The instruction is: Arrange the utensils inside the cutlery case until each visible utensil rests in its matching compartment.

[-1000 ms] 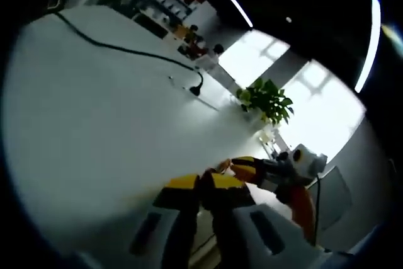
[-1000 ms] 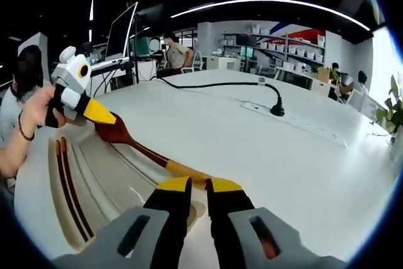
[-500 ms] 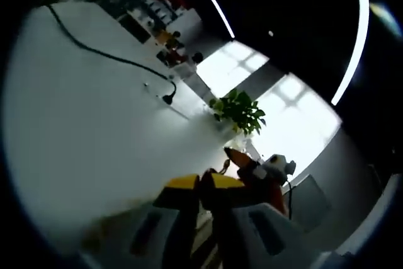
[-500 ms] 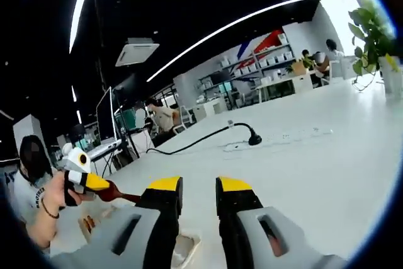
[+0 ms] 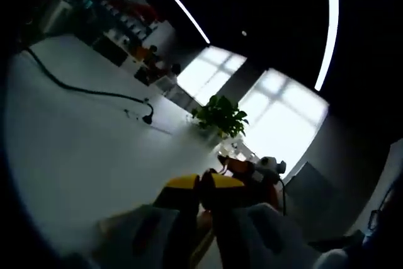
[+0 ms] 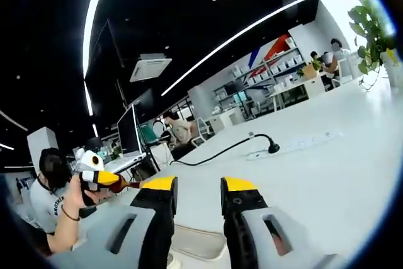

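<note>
Right gripper [image 6: 198, 184] raised above the white surface [image 6: 327, 162], jaws spread and empty. Left gripper [image 5: 199, 183] pressed nearly together on what may be a utensil's dark tip; contents too blurred to confirm. Pale rim of the cutlery case [image 6: 195, 244] just below the right gripper's jaws, near the surface's closer edge; long axis unreadable. Right gripper apparently nearer.
</note>
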A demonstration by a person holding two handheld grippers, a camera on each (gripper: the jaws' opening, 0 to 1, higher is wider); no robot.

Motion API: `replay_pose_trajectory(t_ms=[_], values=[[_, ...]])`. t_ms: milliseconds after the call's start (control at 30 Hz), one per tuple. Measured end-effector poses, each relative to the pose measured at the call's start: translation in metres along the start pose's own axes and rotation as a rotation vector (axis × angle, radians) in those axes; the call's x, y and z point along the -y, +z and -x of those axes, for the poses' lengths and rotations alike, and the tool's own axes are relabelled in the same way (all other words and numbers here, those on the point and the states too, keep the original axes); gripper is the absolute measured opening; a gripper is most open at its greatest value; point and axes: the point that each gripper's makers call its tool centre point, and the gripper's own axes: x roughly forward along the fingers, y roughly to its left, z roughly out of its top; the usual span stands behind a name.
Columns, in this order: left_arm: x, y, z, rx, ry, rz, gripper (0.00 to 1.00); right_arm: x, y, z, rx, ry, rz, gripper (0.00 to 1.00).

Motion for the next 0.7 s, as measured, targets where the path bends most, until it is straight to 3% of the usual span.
replay_pose_trajectory(t_ms=[133,400,700], values=[[0.000,0.005,0.008,0.022,-0.011,-0.006,0.05,-0.012,0.002,0.005,0.028,0.046,-0.050,0.27],[0.007,0.004,0.010,0.000,-0.010,-0.053,0.05,-0.042,-0.003,0.008,0.016,0.123,0.055,0.24],[0.014,0.001,0.010,-0.017,-0.041,-0.052,0.05,-0.052,-0.014,0.007,-0.032,0.166,0.015,0.14]])
